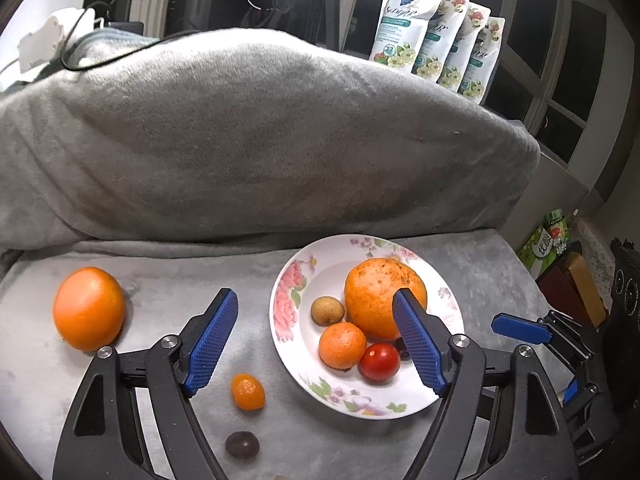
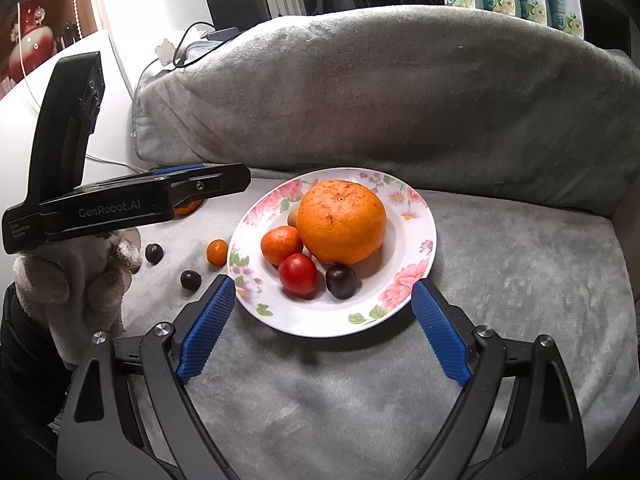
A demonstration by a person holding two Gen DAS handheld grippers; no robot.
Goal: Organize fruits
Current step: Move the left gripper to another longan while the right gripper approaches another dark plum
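A floral plate (image 1: 304,276) (image 2: 416,236) on the grey blanket holds a big orange (image 1: 376,288) (image 2: 342,222), a mandarin (image 1: 342,345) (image 2: 281,245), a tomato (image 1: 380,362) (image 2: 298,274), a dark plum (image 2: 341,281) and a brownish longan (image 1: 327,310). Off the plate lie a second orange (image 1: 89,308), a kumquat (image 1: 248,391) (image 2: 217,252) and dark plums (image 1: 242,445) (image 2: 191,280) (image 2: 154,253). My left gripper (image 1: 316,308) is open and empty above the plate's left edge. My right gripper (image 2: 322,292) is open and empty at the plate's near rim.
A big grey cushion (image 1: 256,136) (image 2: 400,92) rises behind the plate. Several floral pouches (image 1: 436,32) stand behind it. The left gripper's body (image 2: 120,200) and gloved hand (image 2: 76,280) show in the right wrist view. Boxes (image 1: 568,284) stand at the right.
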